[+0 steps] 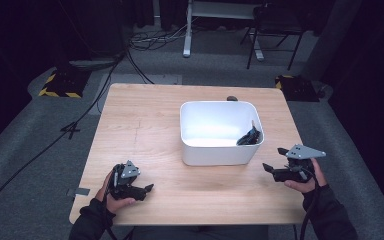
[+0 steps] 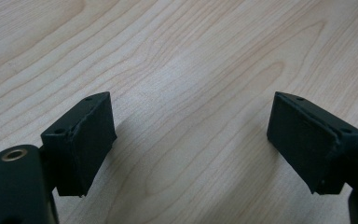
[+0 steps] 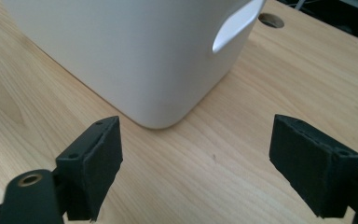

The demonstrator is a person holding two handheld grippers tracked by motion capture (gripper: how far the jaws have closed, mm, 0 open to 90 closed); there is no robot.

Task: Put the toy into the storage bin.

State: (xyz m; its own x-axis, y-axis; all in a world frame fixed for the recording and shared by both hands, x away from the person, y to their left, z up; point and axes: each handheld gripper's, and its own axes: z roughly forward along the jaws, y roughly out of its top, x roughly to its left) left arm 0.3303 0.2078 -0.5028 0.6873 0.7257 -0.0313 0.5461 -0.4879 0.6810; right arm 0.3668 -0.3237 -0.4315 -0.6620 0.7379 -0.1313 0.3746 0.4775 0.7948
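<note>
Table: light wood, with the bin near its middle, toward the right.
Bin: white, open-topped; a dark object lies in its near right corner, too small to identify.
Left claw: held low over the near left part of the table, pointing right, well apart from the bin; jaws spread wide with bare wood between them.
Right claw: held at the near right edge, pointing left toward the bin's near right corner, close but not touching; jaws spread, nothing between them.
Hands: each grips its tool from below, sleeves entering from the near edge.
</note>
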